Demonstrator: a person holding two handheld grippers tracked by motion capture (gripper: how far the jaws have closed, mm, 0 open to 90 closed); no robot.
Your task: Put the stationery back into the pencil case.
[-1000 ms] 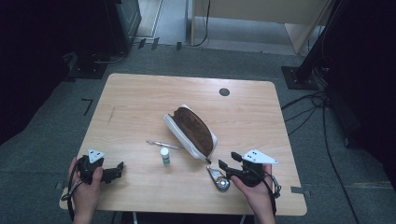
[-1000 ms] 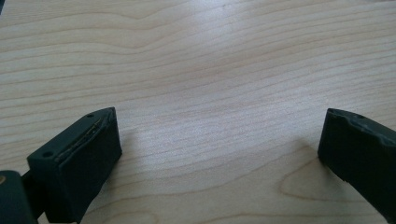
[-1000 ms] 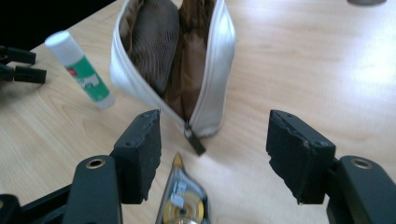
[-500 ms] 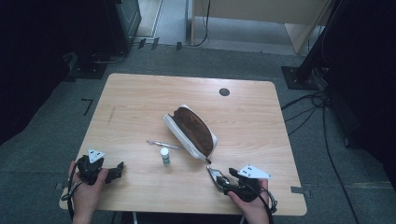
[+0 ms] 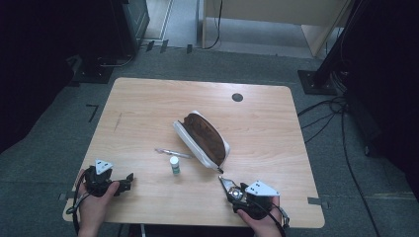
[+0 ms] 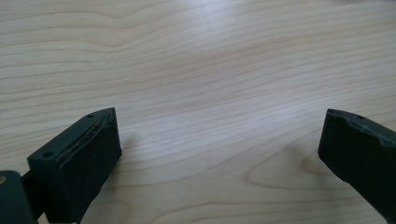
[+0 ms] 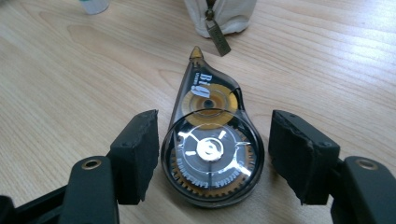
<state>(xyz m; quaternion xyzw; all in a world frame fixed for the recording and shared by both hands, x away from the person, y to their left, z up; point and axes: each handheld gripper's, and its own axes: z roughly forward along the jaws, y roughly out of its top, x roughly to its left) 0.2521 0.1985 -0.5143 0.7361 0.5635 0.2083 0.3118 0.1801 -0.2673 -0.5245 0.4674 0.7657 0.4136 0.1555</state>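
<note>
Near the front edge of the table (image 5: 148, 98), toward its right corner, the right gripper (image 7: 212, 154) is sitting with its jaws spread on either side of a correction tape dispenser (image 7: 210, 140), which is lying flat on the wood between them, a gap showing on the right side. Toward the front left corner, the left gripper (image 6: 219, 154) is resting with jaws wide apart over bare wood. Farther in, a small white bottle (image 5: 174, 165) is standing just beside a pen (image 5: 173, 153). Near the table's middle, a pencil case (image 5: 201, 138) is lying slantwise, its zipper pull (image 7: 217, 38) pointing at the dispenser's tip.
</note>
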